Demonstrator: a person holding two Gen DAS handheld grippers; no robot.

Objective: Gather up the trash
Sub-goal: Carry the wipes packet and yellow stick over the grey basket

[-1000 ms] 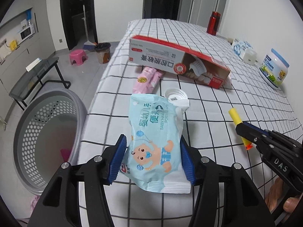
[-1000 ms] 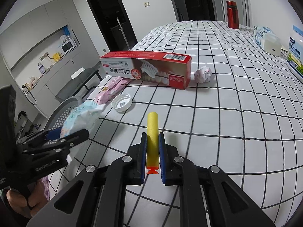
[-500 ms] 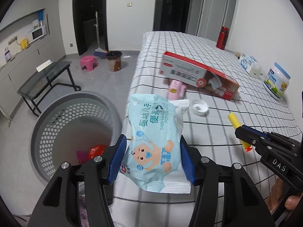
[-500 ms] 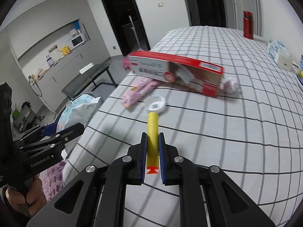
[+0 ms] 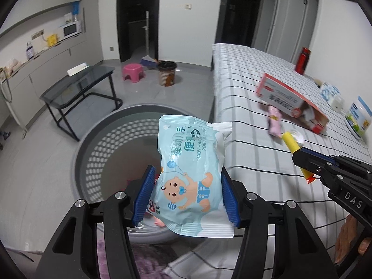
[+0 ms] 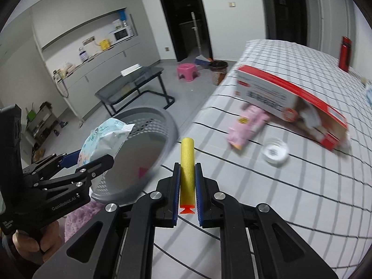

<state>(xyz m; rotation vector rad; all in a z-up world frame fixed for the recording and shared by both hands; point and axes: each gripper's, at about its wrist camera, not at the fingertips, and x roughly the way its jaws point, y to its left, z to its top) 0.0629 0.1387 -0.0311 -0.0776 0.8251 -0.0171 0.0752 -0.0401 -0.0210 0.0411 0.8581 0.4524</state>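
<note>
Pale-blue wipes packet (image 5: 190,176), clenched in the left gripper (image 5: 186,195), has swung off the bed (image 5: 255,153) to hang over the grey basket (image 5: 93,144); the right gripper (image 6: 187,193), clamping the yellow foam dart (image 6: 186,169), trails toward it. Both look ready to drop.

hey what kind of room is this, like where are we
Most likely a small studio flat or dorm-style room. A bed with a checked sheet stands a few steps from a counter with a microwave, and a grey laundry basket, a pink stool and a broom are on the tiled floor.
</note>
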